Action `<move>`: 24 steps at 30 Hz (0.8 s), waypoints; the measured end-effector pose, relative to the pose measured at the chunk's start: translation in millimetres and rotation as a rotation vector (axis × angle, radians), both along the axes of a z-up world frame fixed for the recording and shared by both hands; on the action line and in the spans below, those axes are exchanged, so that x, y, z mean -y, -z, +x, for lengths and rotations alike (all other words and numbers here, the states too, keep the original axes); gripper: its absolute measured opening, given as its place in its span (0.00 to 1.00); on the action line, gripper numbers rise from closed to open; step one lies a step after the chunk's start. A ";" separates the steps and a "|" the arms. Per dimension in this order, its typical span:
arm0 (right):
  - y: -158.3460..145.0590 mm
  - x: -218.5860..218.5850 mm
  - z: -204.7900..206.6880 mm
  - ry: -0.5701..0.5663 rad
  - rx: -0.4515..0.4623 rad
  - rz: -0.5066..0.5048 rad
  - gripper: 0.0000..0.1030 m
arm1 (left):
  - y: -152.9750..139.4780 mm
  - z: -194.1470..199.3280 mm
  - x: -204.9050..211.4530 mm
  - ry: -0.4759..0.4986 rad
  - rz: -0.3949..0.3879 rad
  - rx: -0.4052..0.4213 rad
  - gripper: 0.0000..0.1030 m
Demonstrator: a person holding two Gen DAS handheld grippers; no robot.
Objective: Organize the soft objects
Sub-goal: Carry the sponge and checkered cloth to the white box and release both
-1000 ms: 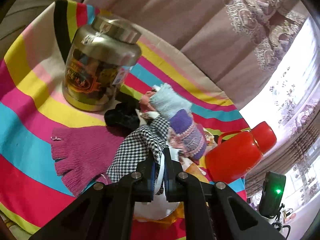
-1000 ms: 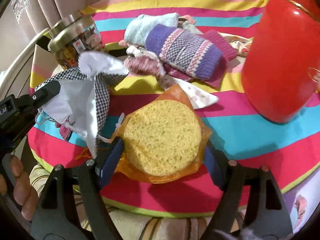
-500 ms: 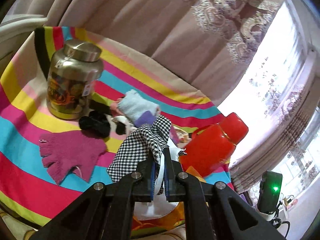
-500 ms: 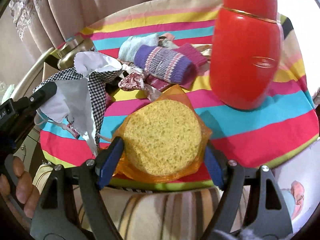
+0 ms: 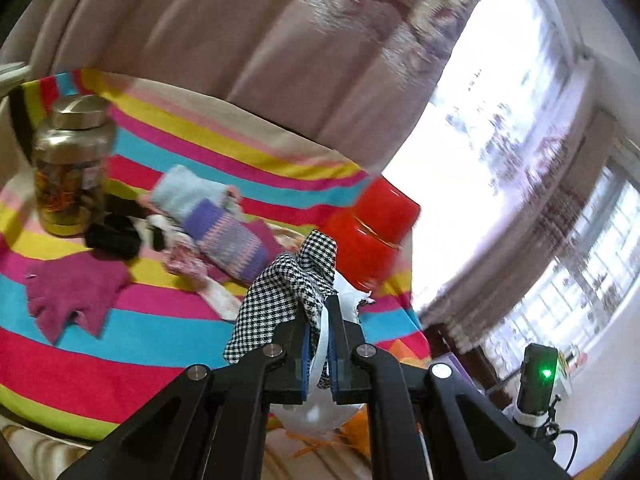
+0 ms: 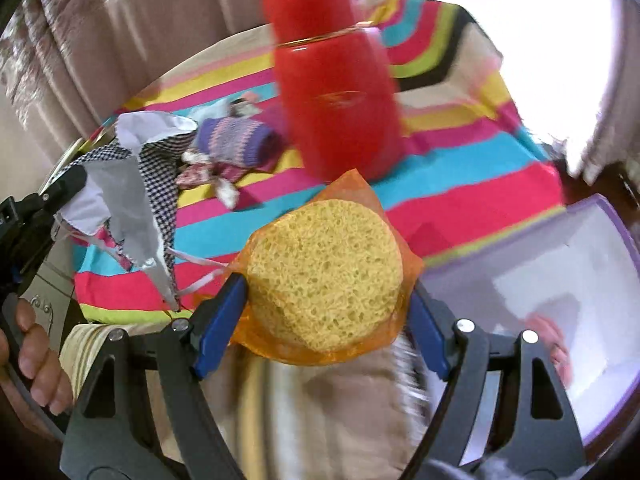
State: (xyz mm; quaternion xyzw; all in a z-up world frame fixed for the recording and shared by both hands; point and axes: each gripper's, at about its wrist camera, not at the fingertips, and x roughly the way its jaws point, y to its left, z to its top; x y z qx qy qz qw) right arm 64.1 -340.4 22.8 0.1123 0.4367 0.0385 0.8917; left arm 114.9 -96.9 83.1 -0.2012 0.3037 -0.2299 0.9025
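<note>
Over the counter's near edge, the left tongs (image 5: 319, 344) pinch a checked cloth (image 5: 288, 280); the right tongs (image 6: 324, 300) clamp a yellow sponge (image 6: 324, 276). Its slippery orange wrapper (image 6: 408, 264) could let it squirt free.

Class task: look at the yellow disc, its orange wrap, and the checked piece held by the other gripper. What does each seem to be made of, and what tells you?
Yellow disc: likely sponge, matt; its surface is full of open pores.
Orange wrap: probably thin plastic film or fine mesh, translucent and slightly glossy; blur leaves it open.
Checked piece: woven cloth, matt, with a black-and-white houndstooth pattern, hanging in limp folds.
</note>
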 end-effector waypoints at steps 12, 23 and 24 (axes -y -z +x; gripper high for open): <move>-10.5 133.4 -45.9 0.289 0.014 -0.043 0.78 | -4.5 -22.0 89.8 0.181 0.050 -0.002 0.07; 0.6 191.6 -70.6 0.416 -0.027 -0.142 0.78 | 11.0 -31.9 159.1 0.295 0.136 -0.051 0.07; 2.5 193.8 -71.5 0.418 -0.031 -0.137 0.78 | 12.7 -32.0 164.3 0.303 0.146 -0.056 0.07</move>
